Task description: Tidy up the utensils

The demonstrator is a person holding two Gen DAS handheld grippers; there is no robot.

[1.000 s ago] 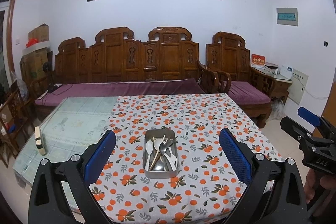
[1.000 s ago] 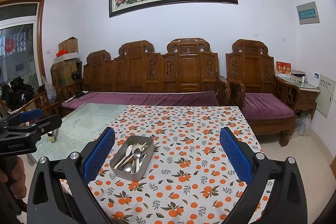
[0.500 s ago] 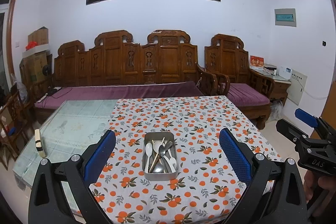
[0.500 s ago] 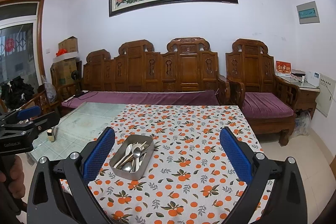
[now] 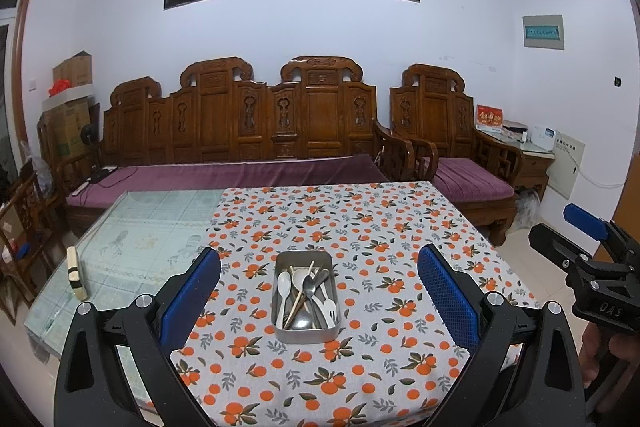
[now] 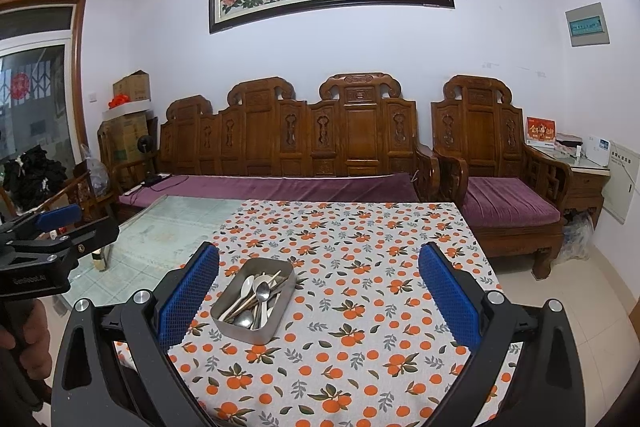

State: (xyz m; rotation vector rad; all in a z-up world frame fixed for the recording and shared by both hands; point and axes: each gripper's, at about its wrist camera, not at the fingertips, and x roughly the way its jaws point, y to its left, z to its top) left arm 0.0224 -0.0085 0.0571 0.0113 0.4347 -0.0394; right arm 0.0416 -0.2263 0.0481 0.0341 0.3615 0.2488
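Orange-print tablecloth (image 5: 360, 227): metal tin (image 5: 306, 331) holding spoons (image 5: 298, 281). Left gripper (image 5: 319, 287) and right gripper (image 6: 319, 287), jaws spread wide, empty.

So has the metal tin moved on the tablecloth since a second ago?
No. In the left wrist view the metal tin sits among the same orange prints on the tablecloth; only the camera shifted slightly.

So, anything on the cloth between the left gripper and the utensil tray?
No: in the left wrist view only bare orange-print tablecloth lies between the open left gripper and the metal tray.
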